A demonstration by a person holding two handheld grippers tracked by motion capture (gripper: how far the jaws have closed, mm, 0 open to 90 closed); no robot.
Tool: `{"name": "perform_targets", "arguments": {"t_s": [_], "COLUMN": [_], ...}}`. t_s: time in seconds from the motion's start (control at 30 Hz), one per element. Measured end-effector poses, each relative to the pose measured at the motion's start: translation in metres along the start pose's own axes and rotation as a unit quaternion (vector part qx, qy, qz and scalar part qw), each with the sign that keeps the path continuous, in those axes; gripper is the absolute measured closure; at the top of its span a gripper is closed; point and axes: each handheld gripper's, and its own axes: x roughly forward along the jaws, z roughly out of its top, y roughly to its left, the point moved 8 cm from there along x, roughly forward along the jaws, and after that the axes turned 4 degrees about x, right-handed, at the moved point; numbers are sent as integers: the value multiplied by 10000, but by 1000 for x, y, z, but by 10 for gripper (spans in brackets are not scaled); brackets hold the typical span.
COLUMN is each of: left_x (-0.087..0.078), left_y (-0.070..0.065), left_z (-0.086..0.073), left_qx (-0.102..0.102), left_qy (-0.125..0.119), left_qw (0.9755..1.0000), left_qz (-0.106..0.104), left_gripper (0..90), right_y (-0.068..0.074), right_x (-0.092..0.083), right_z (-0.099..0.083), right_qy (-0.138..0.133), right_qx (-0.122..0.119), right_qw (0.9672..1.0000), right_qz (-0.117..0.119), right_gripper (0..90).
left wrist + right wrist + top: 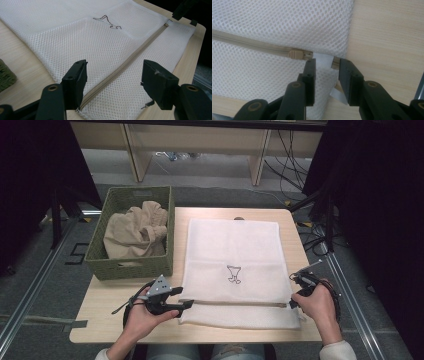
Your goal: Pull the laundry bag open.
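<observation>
Far left of the mesh laundry bag (232,265) I've got the green woven basket (131,265), sitting just beside the bag's left edge on the wooden table (100,315), with a beige garment (135,232) bundled inside it.

Coming right: my left gripper (186,306) is at the bag's near left corner. In the left gripper view the jaws stand apart, one on either side of the beige zipper (125,66) at its left end, and the pads are not pressing on anything that I can make out. The left hand (142,315) rests on the table just off the bag's edge.

Now the bag itself, lying flat in the middle of the table, with a small dark emblem (233,274) stitched at its centre and the zipper running along its near side.

On to the bag's near right corner: my right gripper (325,63) has its jaws around the white fabric tab (323,60) at the zipper's end, right next to the beige slider (295,54). The jaws are narrowly apart, and I can't tell whether the pads are pinching the tab.
</observation>
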Motion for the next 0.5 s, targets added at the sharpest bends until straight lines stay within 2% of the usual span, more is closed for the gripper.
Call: {"name": "perform_targets", "arguments": {"t_s": [0.03, 0.07, 0.1, 0.13, 0.17, 0.2, 0.23, 0.3, 0.33, 0.37, 0.4, 0.5], "left_x": [0, 0, 0, 0, 0, 0, 1, 1, 2, 2, 3, 3], "left_y": [0, 1, 2, 2, 3, 3, 2, 1, 1, 1, 0, -1], "left_z": [-1, -1, -1, -1, -1, -1, 0, -2, -3, -3, -3, -3], "left_qx": [-65, -40, 34, 34, 39, 39, -2, -30, 12, 27, -14, 88], "left_qy": [46, 46, 54, 55, 70, 70, 47, 118, 91, 142, 90, 161], "left_qw": [10000, 10000, 10000, 10000, 9999, 9999, 10000, 9999, 9999, 9999, 9999, 9998], "left_qz": [30, 64, 57, 65, 75, 75, 72, 37, 74, 35, 68, -2], "left_gripper": [376, 377, 378, 378, 378, 378, 377, 377, 376, 376, 376, 375], "right_y": [-1, -2, -1, -4, -3, -3, -7, -7, -11, -7, -7, -4], "right_x": [2, 3, 6, 8, 9, 9, 11, 12, 12, 11, 12, 16], "right_z": [2, 2, 3, 3, 3, 3, 6, 6, 7, 7, 7, 10], "right_qy": [-22, 17, -14, 77, 87, 87, -4, 5, 13, 95, 133, 67], "right_qx": [-7, -13, 126, 40, 179, 179, 101, 125, -114, 91, 34, 109], "right_qw": [10000, 10000, 9999, 10000, 9998, 9998, 9999, 9999, 9999, 9999, 9999, 9999], "right_qz": [-3, 12, 29, 29, 24, 24, -4, 0, -41, 11, 0, 4], "right_gripper": [679, 678, 673, 666, 664, 664, 661, 657, 654, 651, 649, 646]}}
